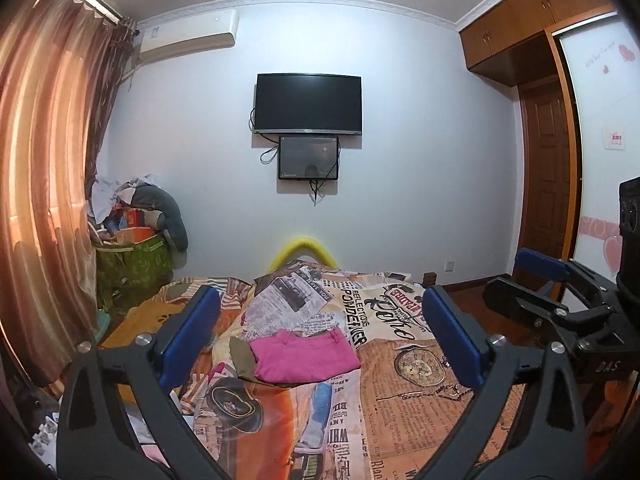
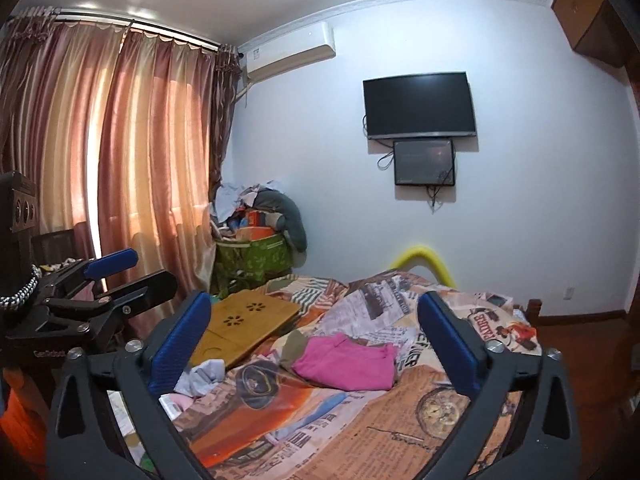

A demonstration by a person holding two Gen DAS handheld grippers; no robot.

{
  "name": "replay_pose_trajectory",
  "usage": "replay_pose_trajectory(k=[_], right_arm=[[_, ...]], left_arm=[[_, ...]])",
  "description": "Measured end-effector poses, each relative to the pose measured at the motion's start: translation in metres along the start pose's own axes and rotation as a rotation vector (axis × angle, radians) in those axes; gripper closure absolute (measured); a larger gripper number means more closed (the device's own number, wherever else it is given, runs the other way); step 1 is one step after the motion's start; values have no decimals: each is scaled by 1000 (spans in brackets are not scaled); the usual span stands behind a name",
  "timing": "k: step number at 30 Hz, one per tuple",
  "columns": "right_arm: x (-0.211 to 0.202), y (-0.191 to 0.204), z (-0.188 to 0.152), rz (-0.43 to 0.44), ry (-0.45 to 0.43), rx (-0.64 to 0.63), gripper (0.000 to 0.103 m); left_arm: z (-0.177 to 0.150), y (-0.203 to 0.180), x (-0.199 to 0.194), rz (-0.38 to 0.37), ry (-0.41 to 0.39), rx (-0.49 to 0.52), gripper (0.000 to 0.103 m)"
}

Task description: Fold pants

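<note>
The pink pants (image 1: 306, 356) lie folded in a compact rectangle on the newspaper-print bedspread (image 1: 400, 400), beyond both grippers. They also show in the right wrist view (image 2: 348, 364). My left gripper (image 1: 320, 332) is open and empty, held above the near part of the bed. My right gripper (image 2: 316, 336) is open and empty too; it shows at the right edge of the left wrist view (image 1: 532, 276). The left gripper shows at the left of the right wrist view (image 2: 128, 276). Neither touches the pants.
An olive cloth (image 1: 242, 356) lies against the pants' left side. A wooden lap tray (image 2: 244, 328) and a pale garment (image 2: 200, 378) lie on the bed's left. A green basket of clutter (image 2: 256, 258) stands by the curtain (image 2: 120, 160). A TV (image 1: 308, 104) hangs on the wall.
</note>
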State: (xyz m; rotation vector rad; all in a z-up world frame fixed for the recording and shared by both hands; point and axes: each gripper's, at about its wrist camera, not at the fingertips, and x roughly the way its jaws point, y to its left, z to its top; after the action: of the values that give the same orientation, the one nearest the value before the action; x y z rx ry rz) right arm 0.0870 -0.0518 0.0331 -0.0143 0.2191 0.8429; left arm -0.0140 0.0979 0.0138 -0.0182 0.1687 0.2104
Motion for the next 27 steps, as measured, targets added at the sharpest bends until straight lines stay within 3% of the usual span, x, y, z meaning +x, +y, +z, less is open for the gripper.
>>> replay_pose_trajectory(k=[27], right_arm=[[-9, 0, -5, -10, 13, 8, 0]], left_arm=[[-8, 1, 3, -10, 22, 5, 0]])
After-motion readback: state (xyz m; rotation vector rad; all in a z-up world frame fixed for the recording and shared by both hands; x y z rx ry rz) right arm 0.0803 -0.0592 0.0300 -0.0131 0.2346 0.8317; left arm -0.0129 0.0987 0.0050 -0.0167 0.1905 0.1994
